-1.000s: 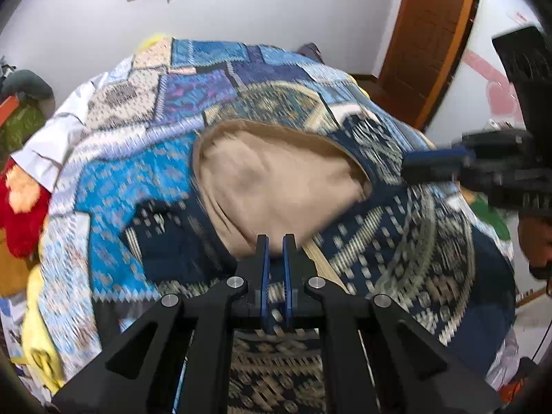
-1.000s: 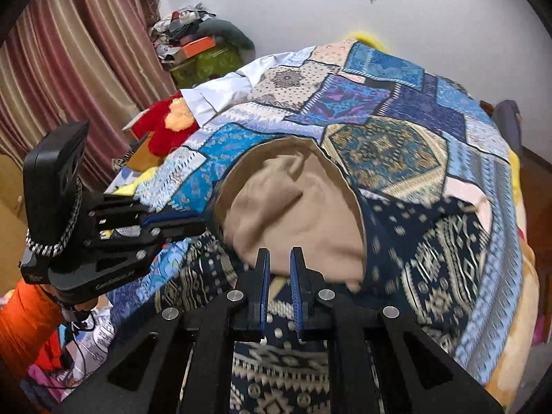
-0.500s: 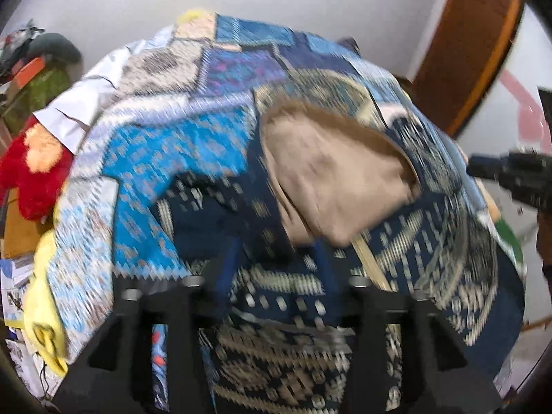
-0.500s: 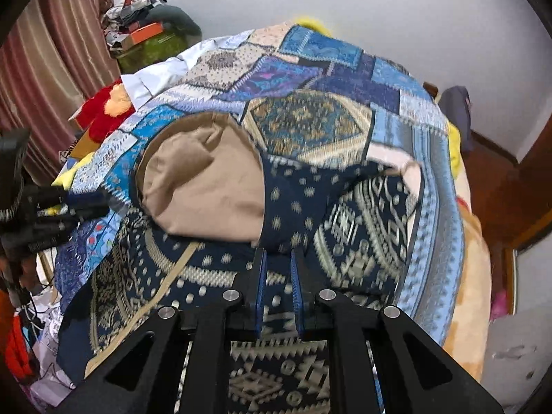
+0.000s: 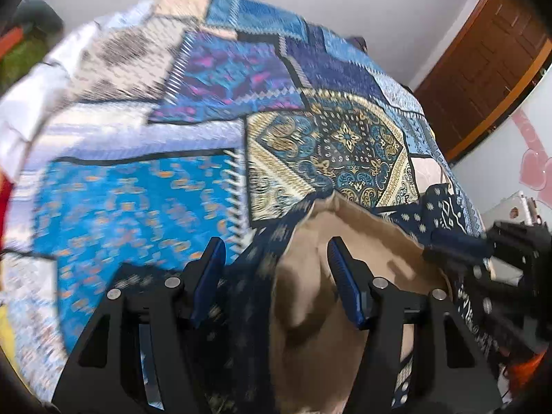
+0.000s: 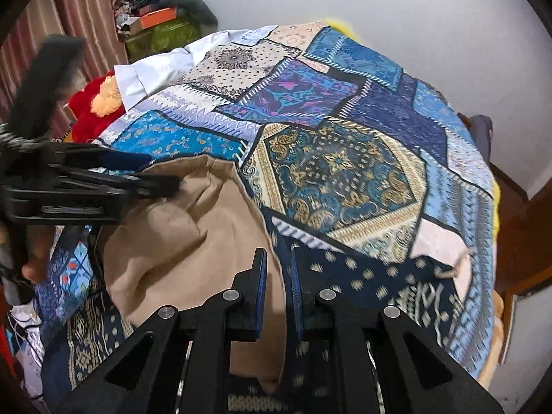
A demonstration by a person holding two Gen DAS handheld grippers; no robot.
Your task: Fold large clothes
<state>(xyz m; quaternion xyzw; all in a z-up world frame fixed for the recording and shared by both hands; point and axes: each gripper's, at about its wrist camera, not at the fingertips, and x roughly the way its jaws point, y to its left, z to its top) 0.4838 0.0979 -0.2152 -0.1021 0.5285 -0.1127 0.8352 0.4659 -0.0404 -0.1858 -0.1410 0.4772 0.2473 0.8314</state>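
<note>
A large navy batik garment with a tan lining (image 6: 172, 241) lies partly folded on the near part of the bed; it also shows in the left wrist view (image 5: 331, 303). My left gripper (image 5: 276, 289) is open, its jaws wide apart over the garment's folded edge, holding nothing. My right gripper (image 6: 278, 293) has its jaws a narrow gap apart around the edge where the tan lining meets the navy cloth (image 6: 362, 276), and appears shut on it. The left gripper also shows in the right wrist view (image 6: 103, 176), over the tan lining.
A patchwork blue bedspread (image 6: 345, 158) covers the bed. A white cloth (image 6: 155, 72) and a red plush toy (image 6: 93, 103) lie at the far left. Boxes and clutter (image 6: 162, 27) stand by the curtain. A wooden door (image 5: 490, 69) is at the right.
My left gripper opened and let go of the garment, then moved forward over the fold. My right gripper carried the garment's edge forward and stays closed on it.
</note>
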